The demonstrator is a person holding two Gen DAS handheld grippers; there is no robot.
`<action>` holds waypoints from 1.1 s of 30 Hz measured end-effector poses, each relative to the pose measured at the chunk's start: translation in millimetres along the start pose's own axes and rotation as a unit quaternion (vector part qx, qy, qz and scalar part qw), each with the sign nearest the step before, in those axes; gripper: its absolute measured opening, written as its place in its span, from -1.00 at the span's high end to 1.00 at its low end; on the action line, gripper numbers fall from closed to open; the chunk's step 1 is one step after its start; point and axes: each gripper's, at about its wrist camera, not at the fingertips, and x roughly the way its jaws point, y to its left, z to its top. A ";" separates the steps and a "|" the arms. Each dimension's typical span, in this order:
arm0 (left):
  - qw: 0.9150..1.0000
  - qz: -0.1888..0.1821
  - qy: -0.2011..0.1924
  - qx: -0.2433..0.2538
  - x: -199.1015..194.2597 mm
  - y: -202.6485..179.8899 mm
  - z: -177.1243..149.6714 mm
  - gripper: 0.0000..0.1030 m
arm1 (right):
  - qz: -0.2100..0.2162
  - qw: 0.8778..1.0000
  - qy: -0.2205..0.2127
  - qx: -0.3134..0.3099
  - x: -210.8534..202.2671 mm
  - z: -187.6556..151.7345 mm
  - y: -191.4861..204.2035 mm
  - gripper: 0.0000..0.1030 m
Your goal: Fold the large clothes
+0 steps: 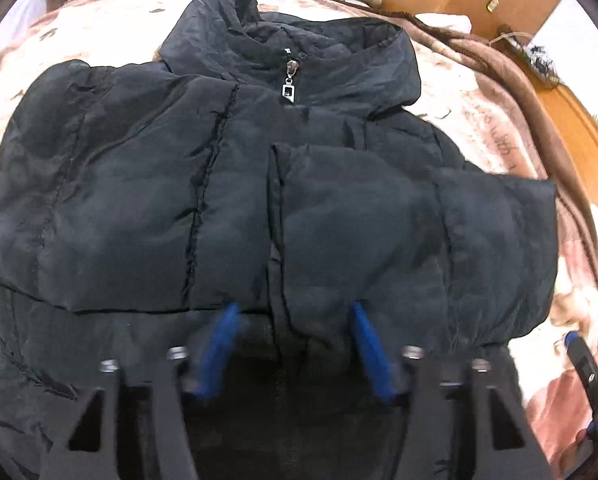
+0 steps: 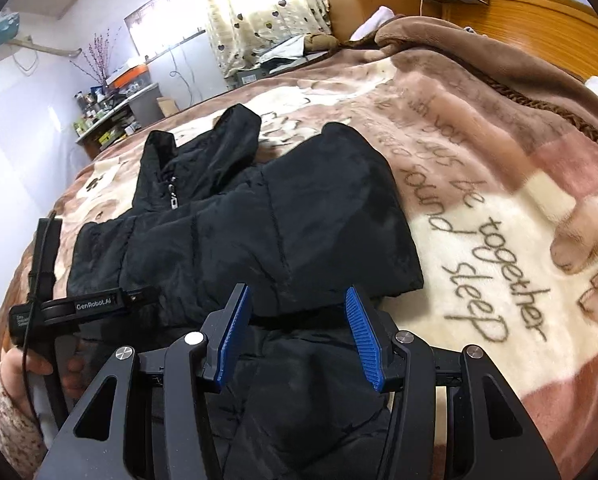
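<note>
A black padded jacket (image 1: 227,184) lies zipped up on a bed, on top of a plush blanket (image 2: 479,184) printed in cream, pink and brown with dark script lettering. The jacket sits toward the near edge of the bed, with its hood (image 1: 283,40) pointing toward the far edge and the silver zip pull (image 1: 289,84) resting at the collar. Both sleeves are folded inward across the chest; the sleeve (image 1: 415,240) on the headboard side lies flat across the front, its cuff reaching roughly the centre line. The left gripper (image 1: 295,312) hangs over the lower front of the jacket, pointing steeply down, its blue pads (image 1: 365,344) blurred and set partly apart; nothing is pinched between them, and whether the tips touch the cloth cannot be told. The right gripper (image 2: 295,304) hovers above the jacket's lower part near the folded sleeve, its ribbed blue pads (image 2: 361,332) likewise standing partly apart with only fabric seen below the gap, none of it caught. In the right wrist view the left gripper's black body appears at the left, held by a hand (image 2: 31,364) in a speckled knit sleeve (image 2: 3,412). A wooden headboard (image 2: 539,12) runs along the far right side of the bed, and a heart-patterned curtain (image 2: 255,4) hangs beyond the far edge.
</note>
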 end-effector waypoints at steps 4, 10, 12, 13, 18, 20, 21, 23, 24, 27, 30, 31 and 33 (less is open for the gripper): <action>1.000 -0.007 -0.011 0.007 -10.9 0.9 -0.8 0.94 | -0.009 1.000 0.002 0.008 4.4 -1.4 -1.7 0.03; 0.996 -0.053 -0.076 0.014 -63.3 -4.6 9.2 0.97 | -0.023 1.000 -0.003 0.010 1.2 -0.2 -3.7 0.03; 0.992 -0.067 -0.105 0.020 -85.7 -6.2 19.1 0.97 | -0.023 1.000 -0.006 0.010 0.4 2.8 -3.1 0.03; 0.990 -0.071 -0.118 0.023 -95.5 -6.3 23.7 0.97 | -0.025 1.000 -0.009 0.009 -1.3 5.2 -1.1 0.03; 0.984 -0.062 -0.168 0.026 -131.8 13.4 43.3 0.97 | -0.020 1.000 -0.018 -0.002 -0.4 16.6 14.6 0.03; 0.983 -0.047 -0.177 0.020 -136.5 29.4 48.0 0.97 | -0.017 1.000 -0.021 -0.010 1.6 19.4 24.3 0.03; 0.983 -0.040 -0.180 0.013 -137.4 37.8 48.5 0.97 | -0.016 1.000 -0.021 -0.013 2.8 20.6 28.1 0.03; 0.983 -0.031 -0.179 -0.002 -135.8 56.3 50.6 0.97 | -0.011 1.000 -0.020 -0.020 8.0 23.1 38.2 0.03; 0.983 -0.025 -0.180 -0.011 -134.9 64.5 50.0 0.97 | -0.010 0.999 -0.019 -0.023 10.3 23.9 40.9 0.03; 0.984 -0.007 -0.178 -0.033 -131.6 93.2 44.5 0.97 | -0.008 0.999 -0.015 -0.034 19.8 25.3 54.7 0.03; 0.985 0.012 -0.164 -0.046 -118.6 115.0 39.2 0.97 | -0.010 0.999 -0.008 -0.049 30.3 25.7 65.7 0.03; 0.986 0.020 -0.156 -0.046 -113.1 120.2 36.7 0.96 | -0.011 0.998 -0.006 -0.054 34.1 25.4 68.6 0.03; 0.987 0.033 -0.152 -0.041 -104.4 124.9 32.7 0.96 | -0.021 0.998 0.001 -0.065 45.4 25.6 72.9 0.03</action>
